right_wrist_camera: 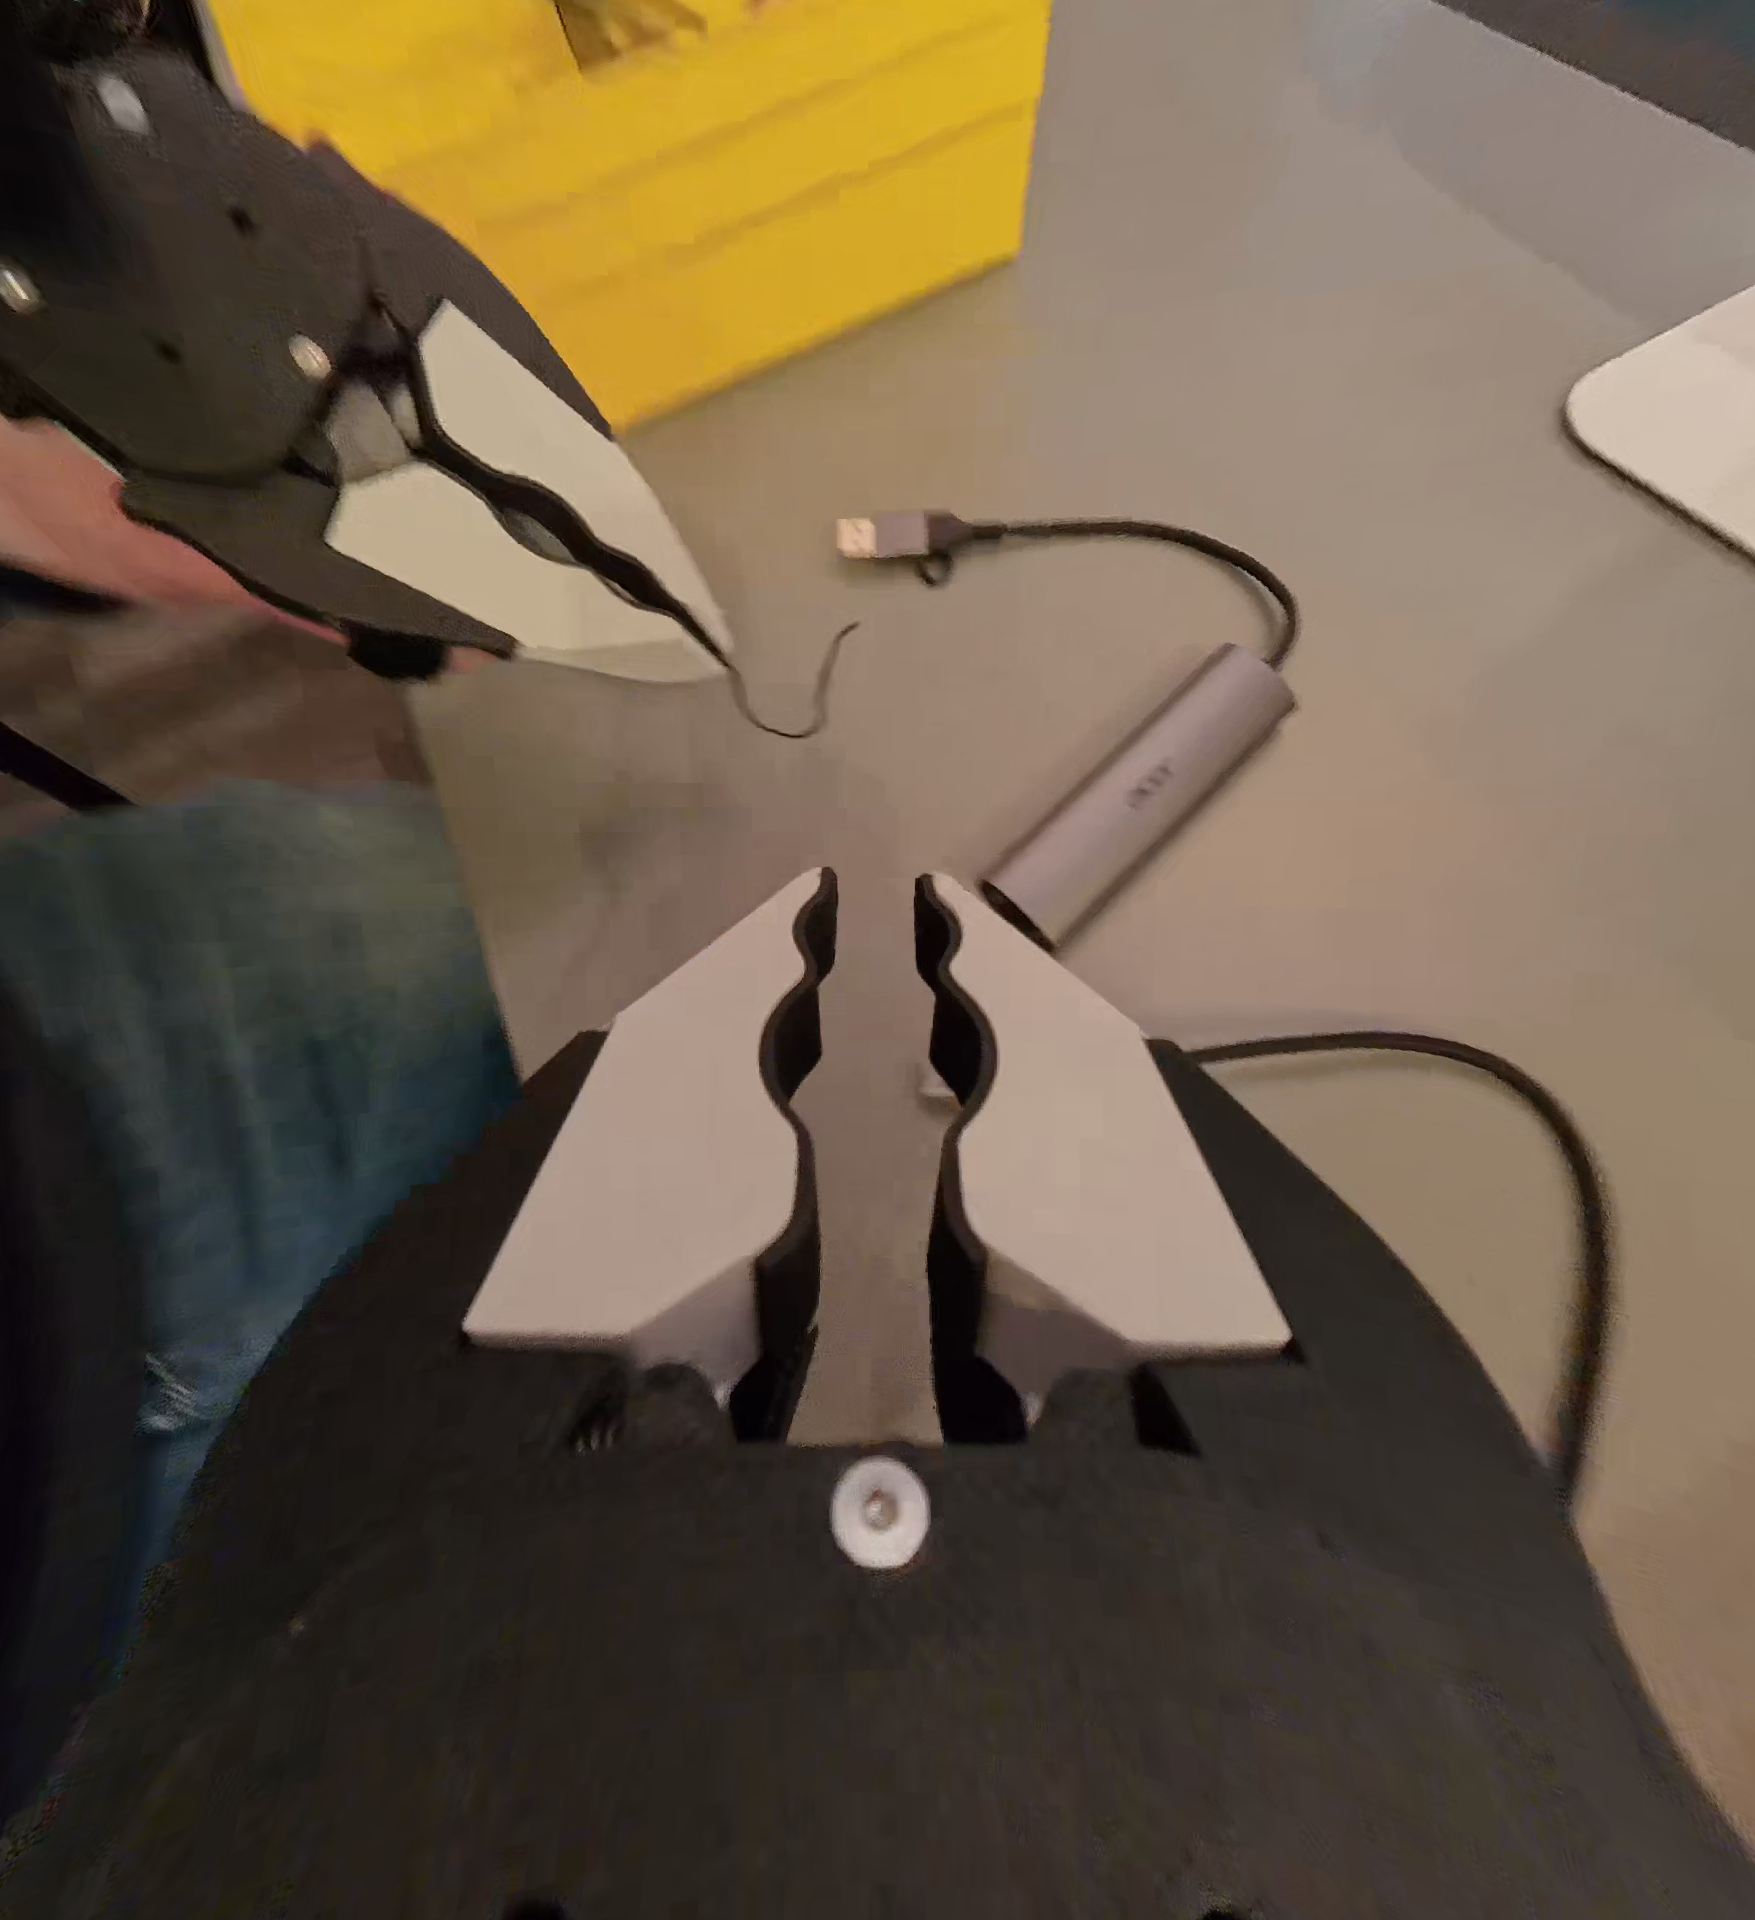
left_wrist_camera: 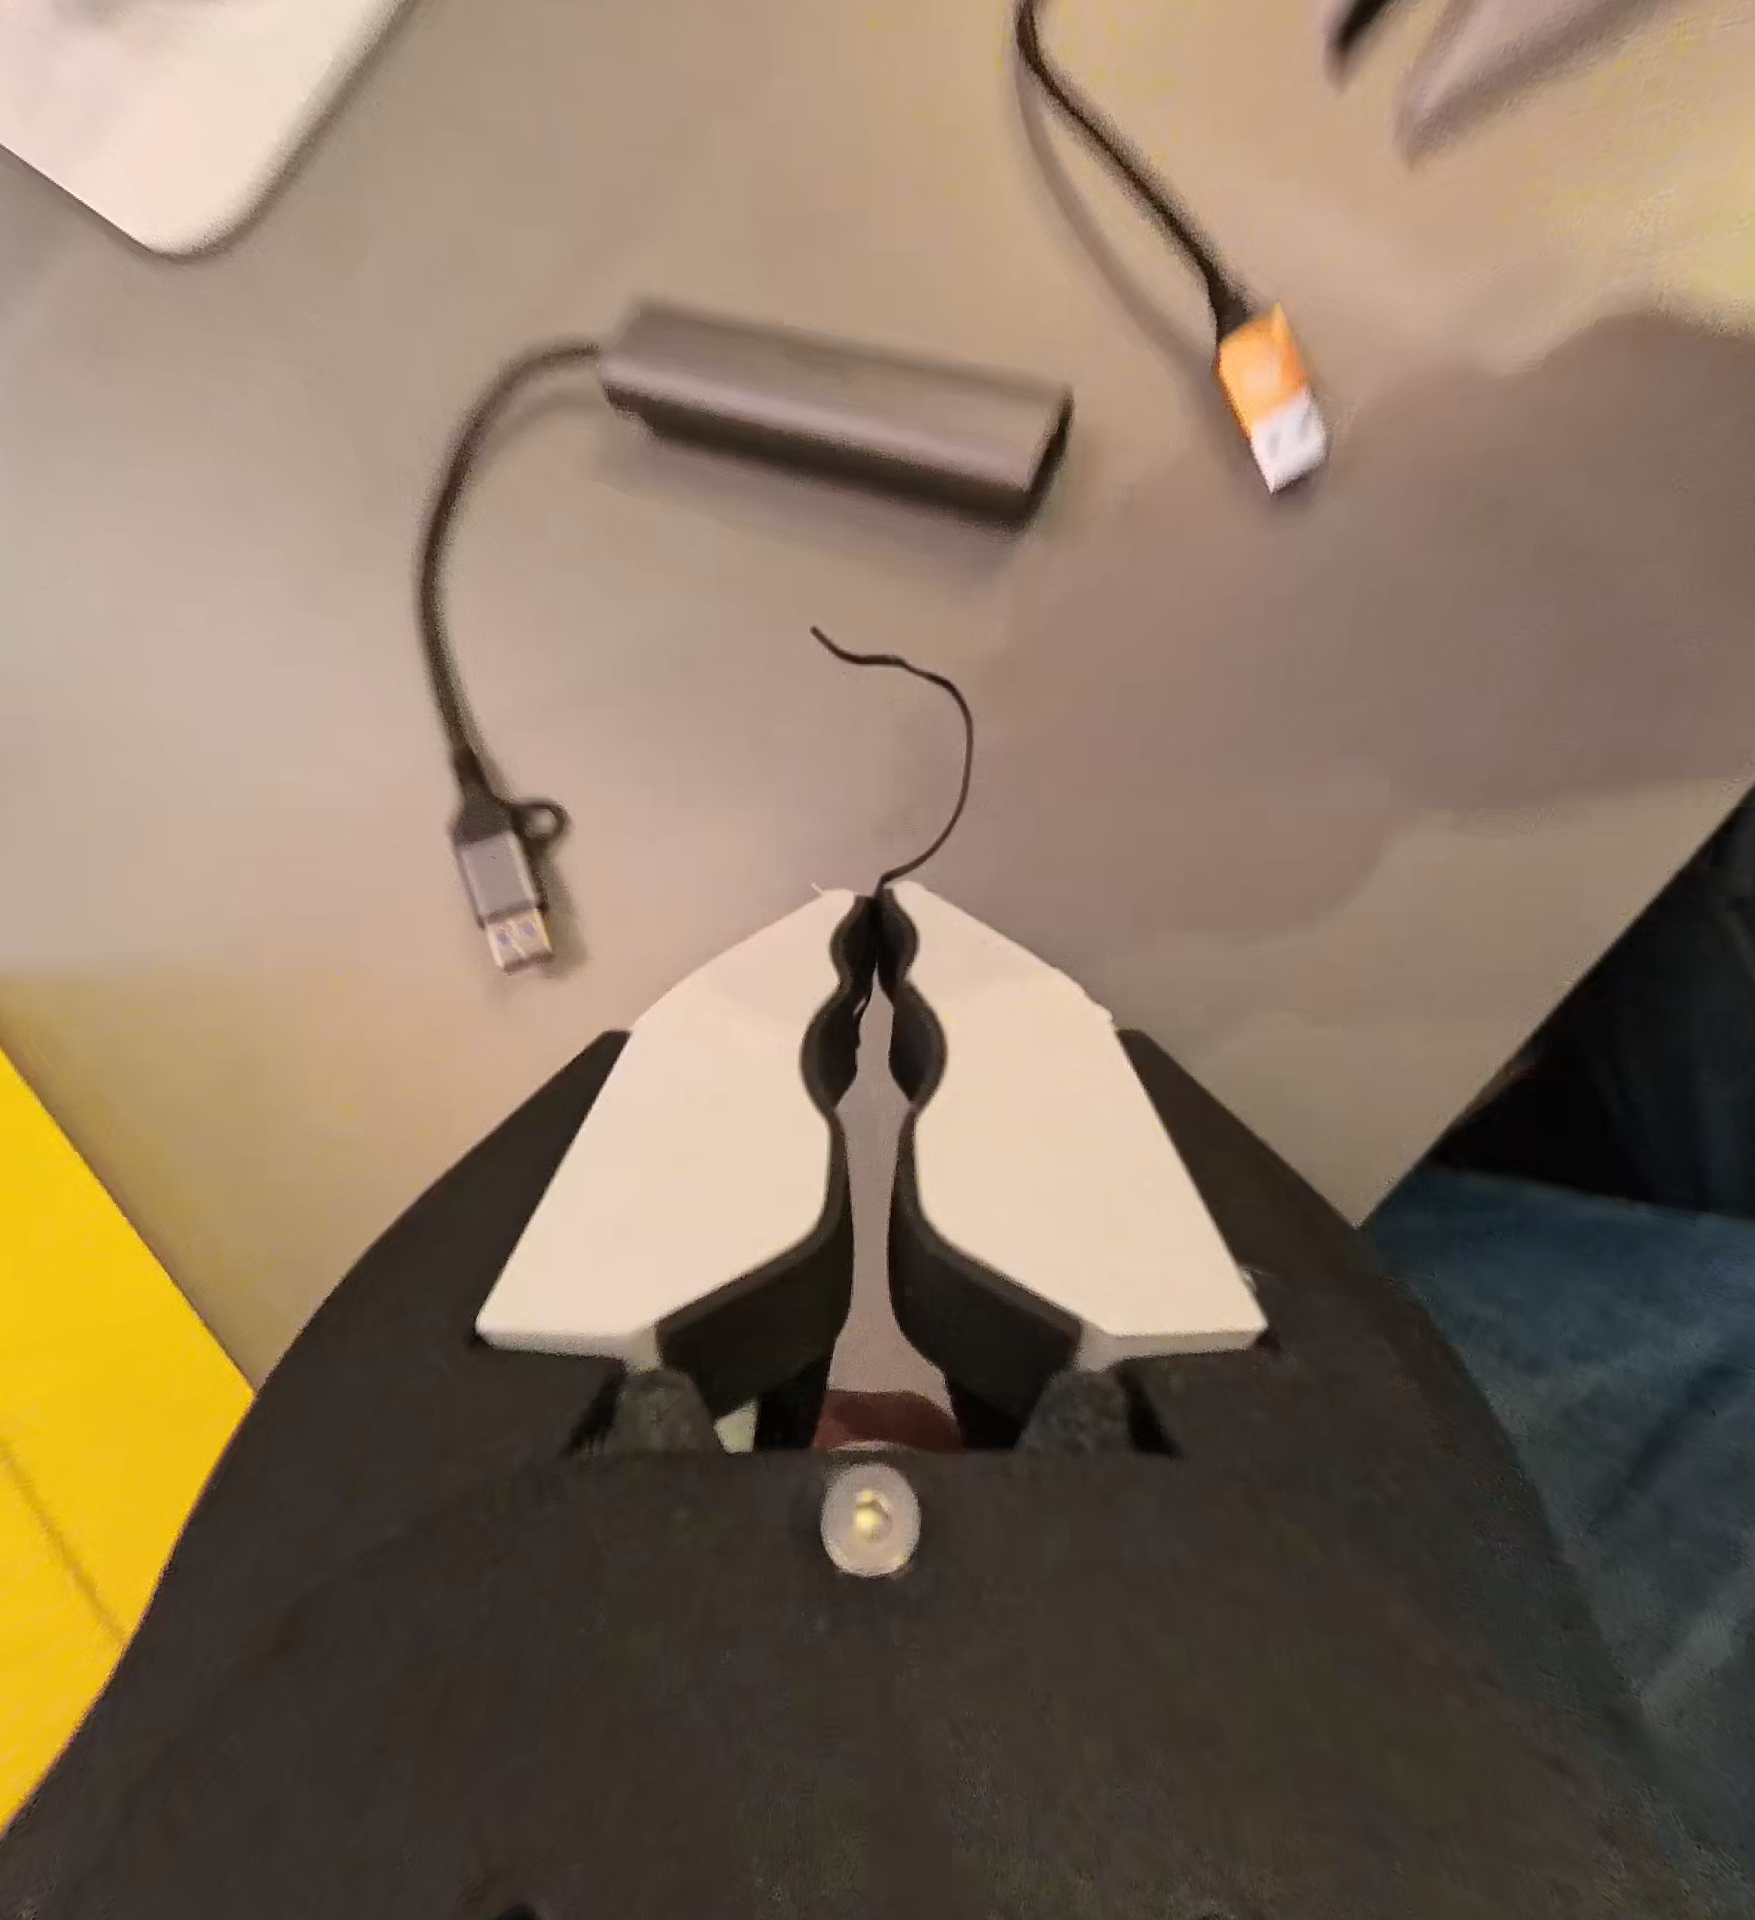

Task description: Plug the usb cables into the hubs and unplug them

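Note:
A grey USB hub (left_wrist_camera: 831, 410) lies on the grey table with its short cable and silver plug (left_wrist_camera: 509, 894) loose beside it. A black cable with an orange USB plug (left_wrist_camera: 1273, 400) lies unplugged to the right of the hub. My left gripper (left_wrist_camera: 875, 906) is shut on a thin black wire strand (left_wrist_camera: 940, 748) that curls up from its tips. The right wrist view shows the same left gripper (right_wrist_camera: 717, 644) and strand (right_wrist_camera: 800, 696). My right gripper (right_wrist_camera: 875, 883) is open and empty, just left of the hub's end (right_wrist_camera: 1153, 790). The black cable (right_wrist_camera: 1475, 1081) runs under its right finger.
A yellow box (right_wrist_camera: 748, 187) stands at the back left of the right wrist view and shows at the left edge (left_wrist_camera: 21, 1247) of the left wrist view. A white flat pad (right_wrist_camera: 1735, 416) lies at the far right. A person's jeans leg (right_wrist_camera: 229, 1039) is beside the table edge. My right gripper's tips are some 10 cm from the grey USB hub (left_wrist_camera: 831, 410). My right wrist view (right_wrist_camera: 1119, 778) looks at it from another angle.

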Demonstrator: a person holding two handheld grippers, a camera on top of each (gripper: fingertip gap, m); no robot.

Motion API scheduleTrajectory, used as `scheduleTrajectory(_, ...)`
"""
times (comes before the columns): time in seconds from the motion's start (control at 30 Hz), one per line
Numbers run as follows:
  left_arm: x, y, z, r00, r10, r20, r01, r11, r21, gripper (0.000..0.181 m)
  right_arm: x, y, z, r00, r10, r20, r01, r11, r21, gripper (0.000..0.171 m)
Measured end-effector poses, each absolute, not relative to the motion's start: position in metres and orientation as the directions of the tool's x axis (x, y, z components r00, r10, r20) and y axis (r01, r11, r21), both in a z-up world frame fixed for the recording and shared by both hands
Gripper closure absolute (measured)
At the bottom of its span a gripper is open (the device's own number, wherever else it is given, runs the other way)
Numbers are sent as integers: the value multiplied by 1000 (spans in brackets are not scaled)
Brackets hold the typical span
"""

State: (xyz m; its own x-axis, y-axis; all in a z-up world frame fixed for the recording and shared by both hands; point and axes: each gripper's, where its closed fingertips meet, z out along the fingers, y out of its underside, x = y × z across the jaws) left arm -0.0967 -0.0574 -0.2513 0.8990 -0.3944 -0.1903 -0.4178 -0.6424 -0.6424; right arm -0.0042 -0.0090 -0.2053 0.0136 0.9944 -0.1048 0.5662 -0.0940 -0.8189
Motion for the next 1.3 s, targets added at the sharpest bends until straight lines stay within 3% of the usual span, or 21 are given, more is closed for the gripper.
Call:
scheduleTrajectory(0.13, -72, -39, -213, 946, -317, -72, -236, -519, -822, 181, -21, -24, -192, 20, 940, -340, 397, -320, -860, 154)
scheduleTrajectory(0.37, -34, -24, -179, 945, -326, 13, -112, -363, -925, 181, -33, -23, -164, -67, 787, -613, 153, -599, -786, 163)
scheduleTrajectory(0.4, -31, -23, -175, 944, -330, 24, -97, -344, -934, 181, -32, -22, -164, -66, 789, -610, 152, -597, -788, 170)
scheduleTrajectory(0.6, -19, -22, -174, 924, -379, 48, -81, -318, -945, 181, -24, -19, -164, -60, 824, -564, 191, -545, -816, 171)
scheduleTrajectory(0.7, -26, -21, -171, 925, -380, 11, -113, -302, -947, 152, -18, -13, -168, -26, 869, -493, 256, -471, -844, 171)
scheduleTrajectory(0.8, -35, -18, -153, 911, -390, -133, -236, -227, -945, 141, -8, -6, -176, 13, 929, -369, 383, -346, -857, 171)
scheduleTrajectory(0.93, -11, -13, -142, 800, -476, -365, -477, -136, -869, 149, 0, -6, -182, 4, 961, -278, 521, -239, -819, 171)
scheduleTrajectory(1.03, 3, -7, -149, 722, -501, -477, -601, -113, -791, 166, 2, -10, -178, -18, 967, -252, 545, -202, -813, 171)
scheduleTrajectory(1.1, 6, -3, -151, 731, -507, -457, -584, -117, -804, 178, 5, -10, -175, -19, 966, -256, 540, -206, -816, 171)
scheduleTrajectory(1.3, 9, -5, -154, 753, -517, -407, -538, -126, -834, 181, 12, -9, -164, -30, 945, -325, 473, -273, -838, 171)
